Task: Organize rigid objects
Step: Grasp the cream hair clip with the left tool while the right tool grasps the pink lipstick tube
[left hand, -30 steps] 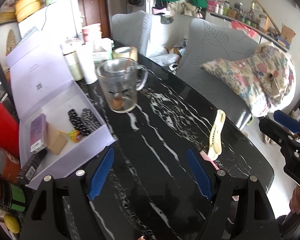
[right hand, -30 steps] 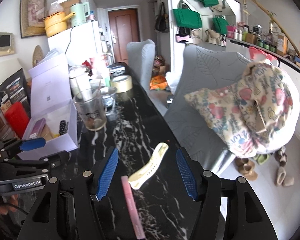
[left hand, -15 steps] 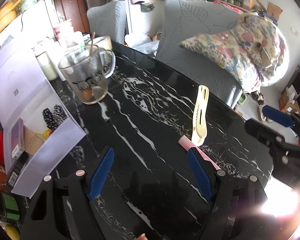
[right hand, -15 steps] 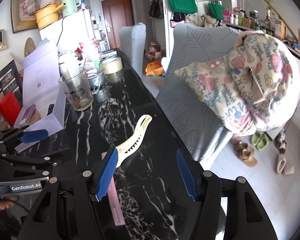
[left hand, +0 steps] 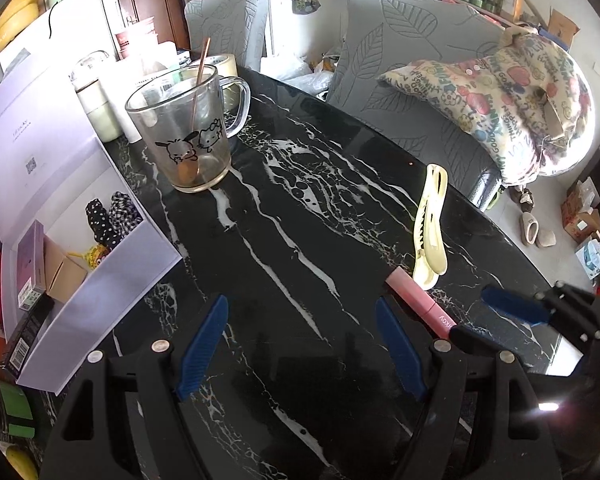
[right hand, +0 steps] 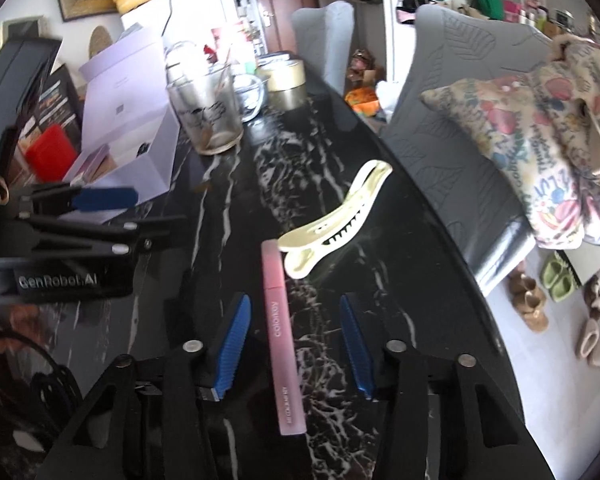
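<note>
Daylight, bright. Blown-out highlights far left beyond the tongs, glare patch on the glossy surface [left hand: 560,350] by the right tongs. Right wrist view motion-blurred. Heavy fisheye bend, dark corners.

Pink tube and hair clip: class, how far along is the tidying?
Done: some items already sit in the open box. In hand: right gripper, jaws just closing, straddles the pink tube without gripping it. Left: tube and hair clip lie on the table.

Pink tube [right hand: 281,332] lies flat on the black marble table [right hand: 236,184] — cream hair clip [right hand: 336,224] touching its end.
</note>
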`<state>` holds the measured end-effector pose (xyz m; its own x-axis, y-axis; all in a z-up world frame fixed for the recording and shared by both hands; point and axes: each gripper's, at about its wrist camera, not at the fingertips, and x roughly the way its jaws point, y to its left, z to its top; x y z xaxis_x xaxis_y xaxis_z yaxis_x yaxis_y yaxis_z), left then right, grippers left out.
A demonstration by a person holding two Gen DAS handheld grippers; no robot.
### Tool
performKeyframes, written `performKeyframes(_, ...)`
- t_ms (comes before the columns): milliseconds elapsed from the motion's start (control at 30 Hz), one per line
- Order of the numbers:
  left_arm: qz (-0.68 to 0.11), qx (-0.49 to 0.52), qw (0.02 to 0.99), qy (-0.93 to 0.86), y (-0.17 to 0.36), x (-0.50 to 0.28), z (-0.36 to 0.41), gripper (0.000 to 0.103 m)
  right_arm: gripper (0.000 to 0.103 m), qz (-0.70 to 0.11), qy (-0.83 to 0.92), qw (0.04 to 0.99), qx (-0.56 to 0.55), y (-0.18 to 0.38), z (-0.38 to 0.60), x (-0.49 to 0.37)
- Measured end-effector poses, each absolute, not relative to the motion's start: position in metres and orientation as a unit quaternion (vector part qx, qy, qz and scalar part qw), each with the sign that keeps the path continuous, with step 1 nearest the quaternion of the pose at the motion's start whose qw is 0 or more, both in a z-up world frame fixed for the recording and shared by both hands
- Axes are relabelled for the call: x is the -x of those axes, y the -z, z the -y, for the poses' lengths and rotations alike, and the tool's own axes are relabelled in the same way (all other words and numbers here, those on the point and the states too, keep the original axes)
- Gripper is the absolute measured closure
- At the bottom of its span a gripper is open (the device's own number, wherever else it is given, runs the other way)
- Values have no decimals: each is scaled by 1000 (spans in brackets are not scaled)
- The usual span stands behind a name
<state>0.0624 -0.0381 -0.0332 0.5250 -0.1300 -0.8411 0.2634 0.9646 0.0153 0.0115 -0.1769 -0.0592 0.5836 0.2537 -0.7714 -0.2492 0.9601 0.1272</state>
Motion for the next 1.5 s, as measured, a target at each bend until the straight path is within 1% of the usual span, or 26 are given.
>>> performKeyframes(167, -477, -60, 868, 123, 34, -65, 38, 27, 68, -447, -153, 881, -2, 70, 171, -15)
performKeyframes(267, -473, -68, 869, 128, 34, -66, 42, 27, 73, -450, -141, 881, 21, 77, 167, -14)
performKeyframes(300, -473, -70, 869, 130, 34, -67, 43, 27, 79, -443, -138, 885, 27, 77, 166, -13)
performKeyframes(333, -473, -69, 869, 132, 34, -68, 45, 27, 88, -445, -142, 884, 30, 77, 165, -12)
performKeyframes(367, -473, -68, 868, 135, 33, -69, 45, 27, 89, -445, -146, 883, 27, 77, 166, -11)
performKeyframes(667, -467, -64, 866, 165, 29, -71, 57, 27, 90, -462, -173, 870, 6, 77, 178, 12)
performKeyframes(933, -463, -65, 859, 210, 32, -77, 94, 27, 90, -476, -113, 872, -3, 74, 210, 23)
performKeyframes(1100, -462, -87, 853, 228, 40, -82, 119, 27, 90, -472, -76, 878, -6, 76, 227, 21)
performKeyframes(1500, -489, -83, 835, 239, 71, -106, 139, 27, 90, -454, -46, 889, -48, 76, 242, 7)
